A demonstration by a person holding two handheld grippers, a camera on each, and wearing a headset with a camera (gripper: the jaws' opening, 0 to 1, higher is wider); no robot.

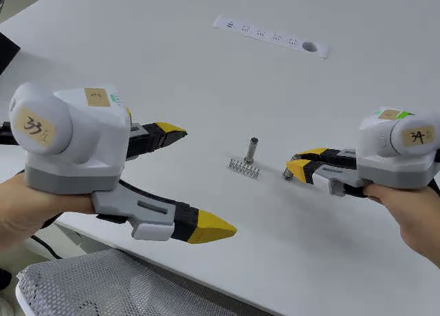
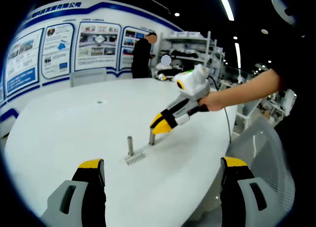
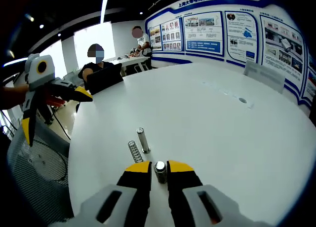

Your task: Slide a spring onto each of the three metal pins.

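Note:
A bare metal pin [image 1: 251,150] stands upright on the white table [image 1: 206,75], with a loose spring [image 1: 244,167] lying just in front of it. My right gripper [image 1: 297,166] is low over the table to their right, shut on a second pin [image 1: 288,173] that has spring coils around it. In the right gripper view this sprung pin [image 3: 160,171] sits between the yellow tips, with the bare pin [image 3: 142,139] and loose spring [image 3: 133,150] just beyond. My left gripper [image 1: 196,180] hovers open wide to the left, holding nothing. The left gripper view shows the pin [image 2: 130,144], spring [image 2: 135,158] and right gripper [image 2: 160,124].
A white power strip [image 1: 268,36] with a round cable hole [image 1: 309,47] is set into the far side of the table. A mesh chair back [image 1: 103,288] lies below the near table edge. People stand and sit in the background beyond the table.

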